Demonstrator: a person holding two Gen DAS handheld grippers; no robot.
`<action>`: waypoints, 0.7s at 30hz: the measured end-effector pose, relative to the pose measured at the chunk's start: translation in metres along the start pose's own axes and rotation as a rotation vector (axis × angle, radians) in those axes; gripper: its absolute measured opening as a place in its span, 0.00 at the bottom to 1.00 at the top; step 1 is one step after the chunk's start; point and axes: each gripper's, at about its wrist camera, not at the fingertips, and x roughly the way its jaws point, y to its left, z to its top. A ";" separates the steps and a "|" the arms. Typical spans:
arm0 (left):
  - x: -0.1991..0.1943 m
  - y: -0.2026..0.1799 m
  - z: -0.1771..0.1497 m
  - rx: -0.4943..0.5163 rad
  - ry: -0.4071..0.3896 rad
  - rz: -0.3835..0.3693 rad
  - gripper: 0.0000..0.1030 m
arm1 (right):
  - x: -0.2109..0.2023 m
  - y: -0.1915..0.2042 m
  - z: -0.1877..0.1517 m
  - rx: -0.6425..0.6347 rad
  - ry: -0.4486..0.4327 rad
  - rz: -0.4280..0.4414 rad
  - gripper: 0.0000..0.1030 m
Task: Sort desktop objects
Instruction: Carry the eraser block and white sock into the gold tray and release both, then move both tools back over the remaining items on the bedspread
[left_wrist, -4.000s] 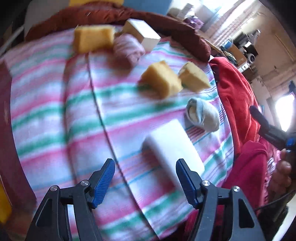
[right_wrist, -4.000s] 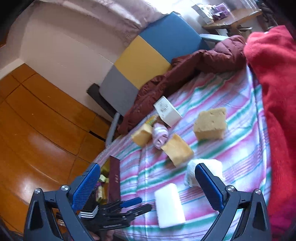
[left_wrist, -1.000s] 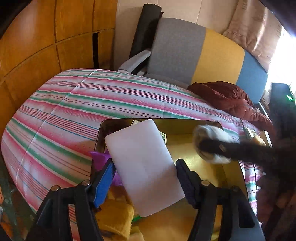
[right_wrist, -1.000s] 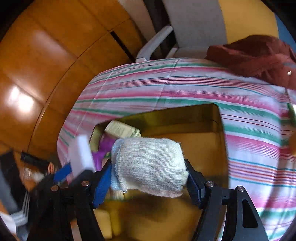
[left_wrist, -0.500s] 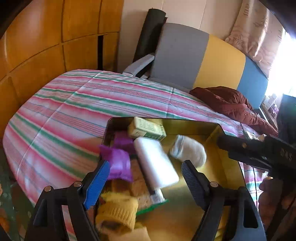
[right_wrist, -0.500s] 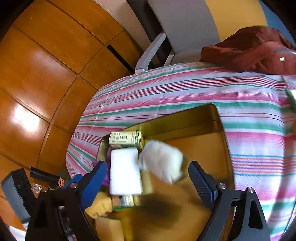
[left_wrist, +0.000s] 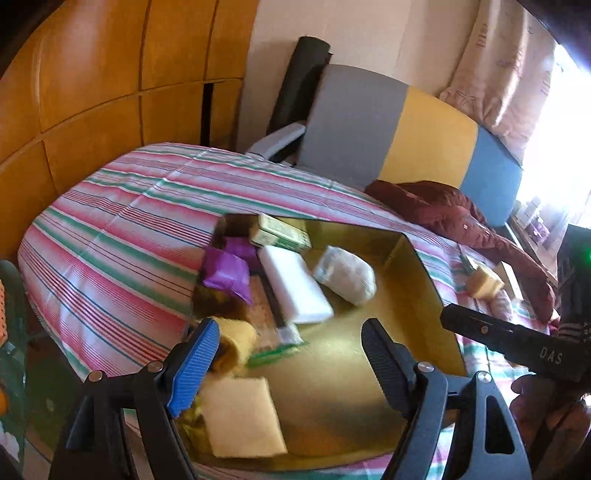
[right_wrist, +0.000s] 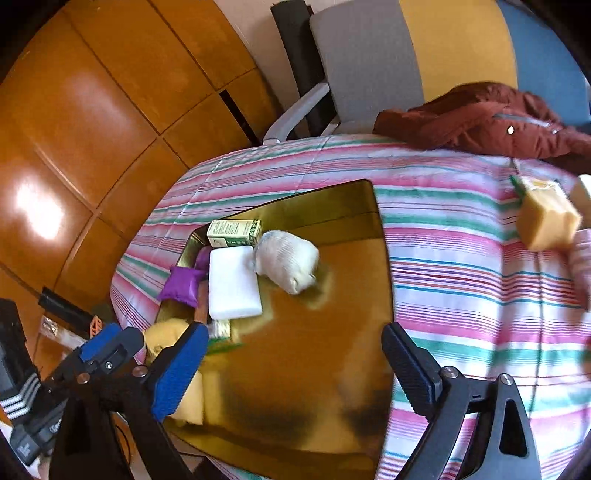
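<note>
White block (left_wrist: 295, 286) and rolled sock (left_wrist: 345, 275) now dropped in gold tray (left_wrist: 406, 354), left hand-held gripper (left_wrist: 288, 365) and right hand-held gripper (right_wrist: 291, 373) opening, empty, tray's near edge cut off.

Striped tablecloth (right_wrist: 461, 280) — gold tray (right_wrist: 314, 369), yellow sponge (right_wrist: 546, 221), maroon jacket (right_wrist: 480, 118) directly on it

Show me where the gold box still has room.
Bare floor of the gold box: the right half, from the rolled sock to the near wall. Crowded: the left side, with white block, purple pouch and green carton.
</note>
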 end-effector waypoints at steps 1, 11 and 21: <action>0.000 -0.003 -0.002 0.003 0.002 -0.005 0.78 | -0.005 -0.001 -0.003 -0.006 -0.008 -0.009 0.93; -0.002 -0.050 -0.016 0.098 0.054 -0.155 0.76 | -0.042 -0.029 -0.019 0.034 -0.062 -0.051 0.96; -0.002 -0.110 -0.023 0.240 0.083 -0.227 0.76 | -0.081 -0.113 -0.028 0.168 -0.076 -0.142 0.96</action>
